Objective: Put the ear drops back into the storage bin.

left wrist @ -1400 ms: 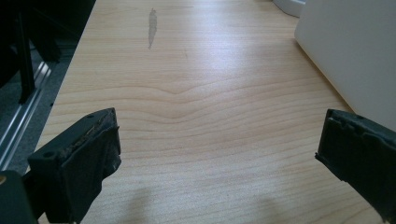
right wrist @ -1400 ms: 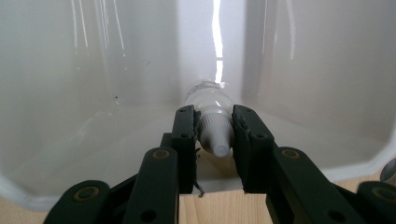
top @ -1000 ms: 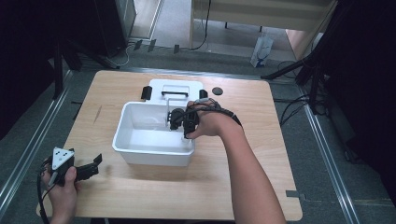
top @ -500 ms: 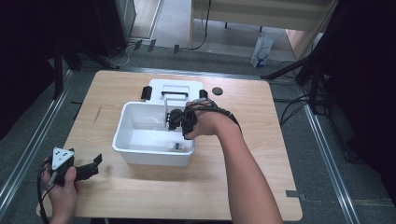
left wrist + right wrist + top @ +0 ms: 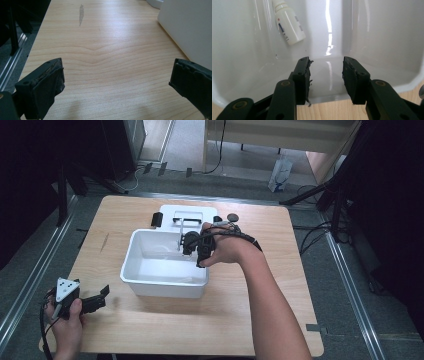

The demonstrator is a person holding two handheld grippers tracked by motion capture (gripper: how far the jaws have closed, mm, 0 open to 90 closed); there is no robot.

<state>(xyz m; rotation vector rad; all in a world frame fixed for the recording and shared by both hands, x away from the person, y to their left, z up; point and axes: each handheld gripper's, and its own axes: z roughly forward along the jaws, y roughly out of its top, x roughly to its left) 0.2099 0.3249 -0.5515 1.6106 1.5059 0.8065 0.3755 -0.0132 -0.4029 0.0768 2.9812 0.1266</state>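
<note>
A white plastic tub (image 5: 165, 281) stands in the middle of the wooden table. My right gripper (image 5: 192, 245) hangs over its far right part and points down into it. Its jaws have just been opening, and in the right gripper view the gripper (image 5: 325, 75) stands open with nothing between the pads. A small white bottle (image 5: 289, 25) with a label lies on the tub's floor (image 5: 374, 37), beyond the left jaw. My left gripper (image 5: 102, 296) rests near the table's front left corner. It stands wide open (image 5: 116, 82) over bare wood, with the tub's wall (image 5: 190, 25) to its right.
Behind the tub lies a white lid (image 5: 187, 212) with a black clip (image 5: 157, 219) at its left side. A small dark round thing (image 5: 232, 217) sits to the right of the lid. A grey streak (image 5: 81, 13) marks the wood ahead of the left gripper.
The right hand over the tub has barely shifted. The left hand has stayed where it was.
</note>
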